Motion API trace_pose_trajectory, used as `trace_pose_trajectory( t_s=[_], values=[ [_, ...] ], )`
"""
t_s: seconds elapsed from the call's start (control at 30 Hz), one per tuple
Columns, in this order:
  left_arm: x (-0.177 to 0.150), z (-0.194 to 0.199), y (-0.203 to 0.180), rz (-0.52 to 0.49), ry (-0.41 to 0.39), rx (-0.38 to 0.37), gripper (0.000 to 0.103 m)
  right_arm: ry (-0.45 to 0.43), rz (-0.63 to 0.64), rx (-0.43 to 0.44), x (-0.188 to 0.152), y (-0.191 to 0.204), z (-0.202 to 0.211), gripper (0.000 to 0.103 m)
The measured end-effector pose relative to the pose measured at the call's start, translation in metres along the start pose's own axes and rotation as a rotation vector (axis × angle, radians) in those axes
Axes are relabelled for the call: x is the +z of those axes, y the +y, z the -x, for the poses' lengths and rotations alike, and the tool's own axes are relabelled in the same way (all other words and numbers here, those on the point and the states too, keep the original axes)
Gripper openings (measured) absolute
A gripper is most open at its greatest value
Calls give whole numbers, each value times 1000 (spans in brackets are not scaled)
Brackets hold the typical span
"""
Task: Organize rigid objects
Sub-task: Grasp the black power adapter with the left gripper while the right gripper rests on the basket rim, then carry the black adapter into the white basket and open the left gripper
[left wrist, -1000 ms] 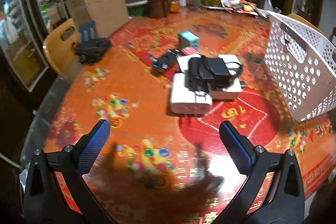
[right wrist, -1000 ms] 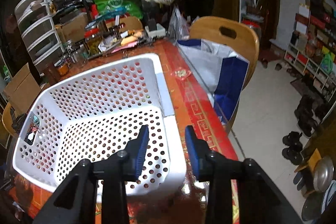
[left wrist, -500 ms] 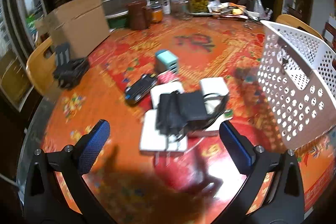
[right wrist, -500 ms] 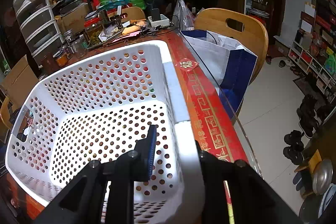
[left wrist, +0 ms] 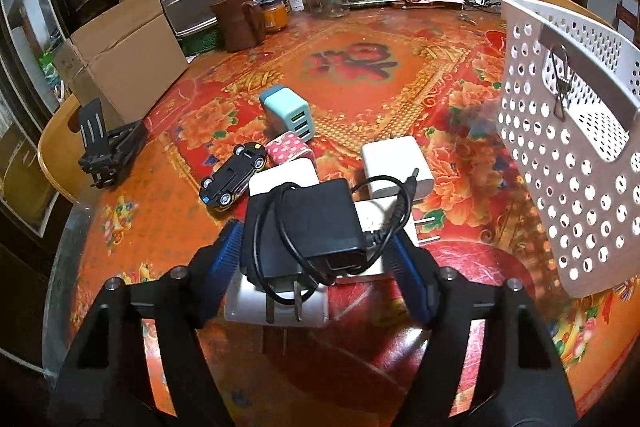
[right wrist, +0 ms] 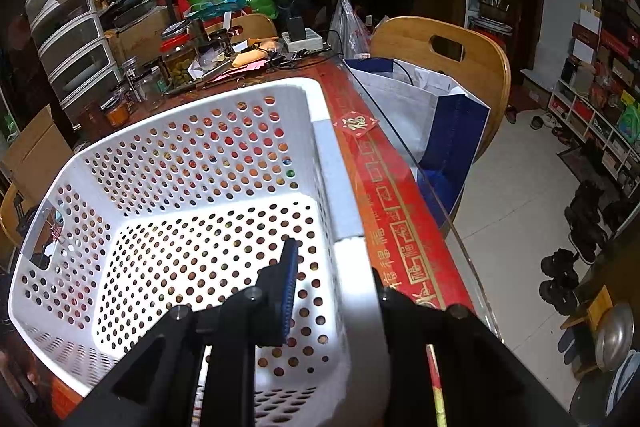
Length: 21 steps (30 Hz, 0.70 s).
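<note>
In the left wrist view my left gripper (left wrist: 316, 251) has its blue pads on either side of a black power adapter (left wrist: 304, 223) with a coiled cable, which lies on white chargers (left wrist: 396, 163). The fingers are close to its sides; contact is unclear. A teal USB charger (left wrist: 286, 111), a pink polka-dot item (left wrist: 286, 149) and a toy car (left wrist: 234, 175) lie beyond. In the right wrist view my right gripper (right wrist: 332, 291) is shut on the right wall of the empty white perforated basket (right wrist: 192, 163), one finger (right wrist: 288, 283) inside, the other outside. The basket also shows in the left wrist view (left wrist: 572, 131).
A black folded stand (left wrist: 108, 147) lies at the table's left edge by a wooden chair. Cardboard boxes (left wrist: 120, 63), drawers, jars and clutter line the far side. A chair holding a blue-white bag (right wrist: 424, 115) stands beside the table's right edge (right wrist: 400, 187).
My left gripper moved forward to the black adapter and its fingers closed in around it. My right gripper closed onto the basket's right wall.
</note>
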<state>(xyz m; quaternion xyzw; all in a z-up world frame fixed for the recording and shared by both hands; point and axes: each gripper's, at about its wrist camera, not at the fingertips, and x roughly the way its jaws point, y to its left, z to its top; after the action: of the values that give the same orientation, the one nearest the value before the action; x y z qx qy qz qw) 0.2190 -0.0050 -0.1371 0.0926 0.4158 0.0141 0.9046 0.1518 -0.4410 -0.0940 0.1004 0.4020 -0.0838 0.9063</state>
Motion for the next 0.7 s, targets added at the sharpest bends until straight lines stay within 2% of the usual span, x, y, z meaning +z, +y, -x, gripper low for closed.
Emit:
trace_pose_trajectory(
  t_s=[0.4, 0.57, 0.7],
  values=[
    [-11, 17, 3, -3, -66, 63, 68, -4, 3, 8, 0, 0, 1, 19],
    [-10, 31, 7, -22, -101, 140, 68, -4, 6, 7, -1, 0, 1, 19],
    [5, 51, 10, -32, -132, 196, 68, -5, 11, 6, -1, 1, 2, 19]
  ],
)
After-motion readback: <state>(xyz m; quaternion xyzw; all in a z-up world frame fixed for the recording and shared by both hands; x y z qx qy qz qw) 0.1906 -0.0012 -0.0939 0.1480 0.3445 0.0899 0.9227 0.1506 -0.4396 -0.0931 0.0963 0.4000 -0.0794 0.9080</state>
